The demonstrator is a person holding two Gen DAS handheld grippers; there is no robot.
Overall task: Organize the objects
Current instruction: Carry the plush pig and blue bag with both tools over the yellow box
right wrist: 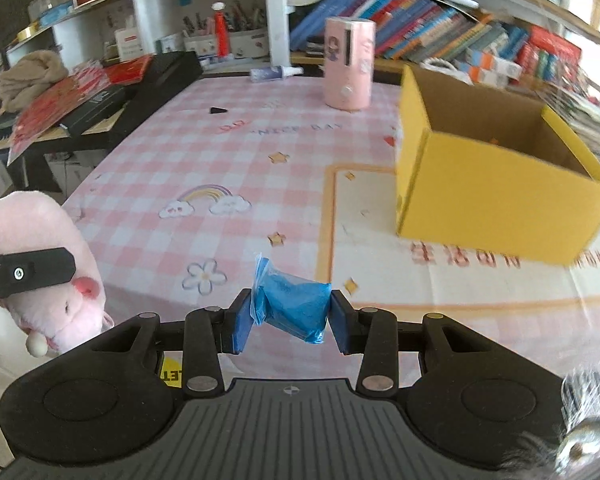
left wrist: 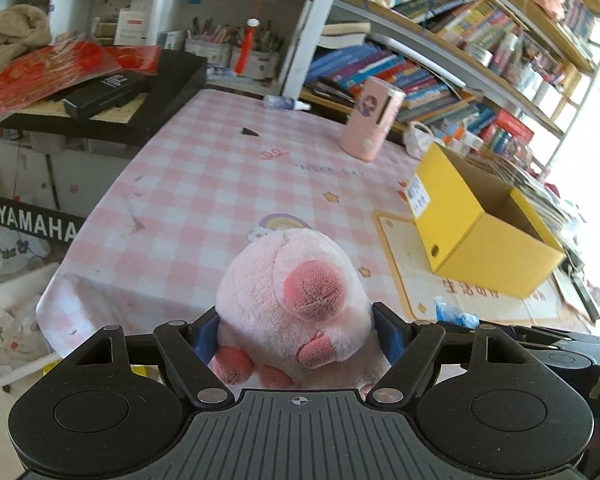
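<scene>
My left hand-held gripper [left wrist: 296, 330] is clamped across the body of a pink plush pig [left wrist: 296, 312], its blue pads [left wrist: 388, 330] sunk into the fur on both flanks, and the toy sits lifted in front of me above the near edge of the surface [left wrist: 204, 184]. I judge it light and very soft: the stuffing gives under the pads, so the grip has to stay across the widest part of the body, not on a leg or the snout, or it could squirm out. My right hand-held gripper [right wrist: 291, 318] is closed tight on a small blue plastic-wrapped packet [right wrist: 296, 308], which is pinched at both ends and bulges between the pads. It looks light and squashy too, but the film is slick and crinkled, so I judge that a slip is more likely here than with the plush; holding it across the bulk, as now, is better than by the loose flap at its upper left. Beyond both hands, the open yellow box [right wrist: 496, 188] stands on the right of the checked cloth and looks like the natural home for the 2 things, with its top open. A pink cylindrical container [right wrist: 350, 64] stands upright farther back, well apart from both grips.
</scene>
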